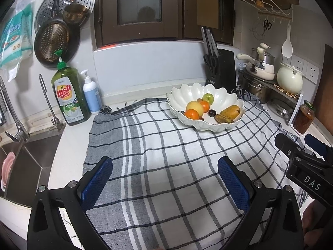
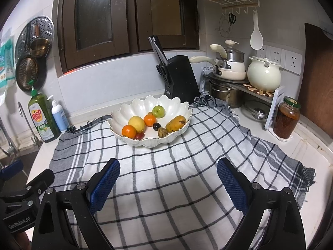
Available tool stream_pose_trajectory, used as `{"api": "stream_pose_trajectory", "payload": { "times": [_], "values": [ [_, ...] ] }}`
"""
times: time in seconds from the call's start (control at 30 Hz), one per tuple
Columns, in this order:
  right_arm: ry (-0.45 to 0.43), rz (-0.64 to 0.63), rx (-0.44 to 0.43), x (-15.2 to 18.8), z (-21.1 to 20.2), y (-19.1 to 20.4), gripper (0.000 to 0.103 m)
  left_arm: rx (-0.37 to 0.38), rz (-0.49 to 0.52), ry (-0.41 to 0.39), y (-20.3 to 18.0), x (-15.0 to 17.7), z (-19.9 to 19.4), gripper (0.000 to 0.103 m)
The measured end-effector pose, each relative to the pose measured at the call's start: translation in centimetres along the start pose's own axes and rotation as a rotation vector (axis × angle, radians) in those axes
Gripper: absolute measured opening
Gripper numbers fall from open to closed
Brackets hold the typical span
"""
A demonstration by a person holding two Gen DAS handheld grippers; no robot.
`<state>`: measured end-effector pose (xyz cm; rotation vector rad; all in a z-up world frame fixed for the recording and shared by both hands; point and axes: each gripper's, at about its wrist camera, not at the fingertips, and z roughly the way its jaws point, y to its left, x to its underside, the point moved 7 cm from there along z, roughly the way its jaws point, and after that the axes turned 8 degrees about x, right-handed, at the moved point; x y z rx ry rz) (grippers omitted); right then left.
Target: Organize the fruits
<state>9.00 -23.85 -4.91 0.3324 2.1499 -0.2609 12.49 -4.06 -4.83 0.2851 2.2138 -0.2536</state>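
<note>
Both tools are released and carry nothing: the left tool (image 1: 164,185) and the right tool (image 2: 168,184) hang with blue pads spread wide over the near edge of the desk, above bare grey-and-white checked cloth (image 2: 166,187).

All visible fruit lies together in the white scalloped ceramic bowl (image 2: 179,106), which stands on the cloth toward the far edge of the desk, just in front of the black knife block (image 2: 181,77). No fruit shows loose on the cloth.

Judgement: this fits either fruit already gathered or fruit awaiting sorting out of the bowl. Any grasp should close gently and squarely.

In the bowl:
- two glossy oranges (image 2: 129,130)
- a smooth yellow round fruit (image 2: 136,123)
- a green apple (image 2: 158,111) at the back
- a brown-spotted yellow mango (image 2: 175,123) on the right
- a small dark plum-like fruit (image 2: 156,126)
- a wrinkled brownish piece (image 2: 162,132)
- a small red fruit (image 2: 139,135), partly hidden
</note>
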Motion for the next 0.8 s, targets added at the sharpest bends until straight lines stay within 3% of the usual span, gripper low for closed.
{"api": "stream_pose_trajectory", "payload": {
  "times": [0.8],
  "values": [
    [0.015,0.003,0.000,0.44,0.70,0.69,0.095,0.002,0.003,0.014,-0.29,0.26,0.99,0.103]
  ]
}}
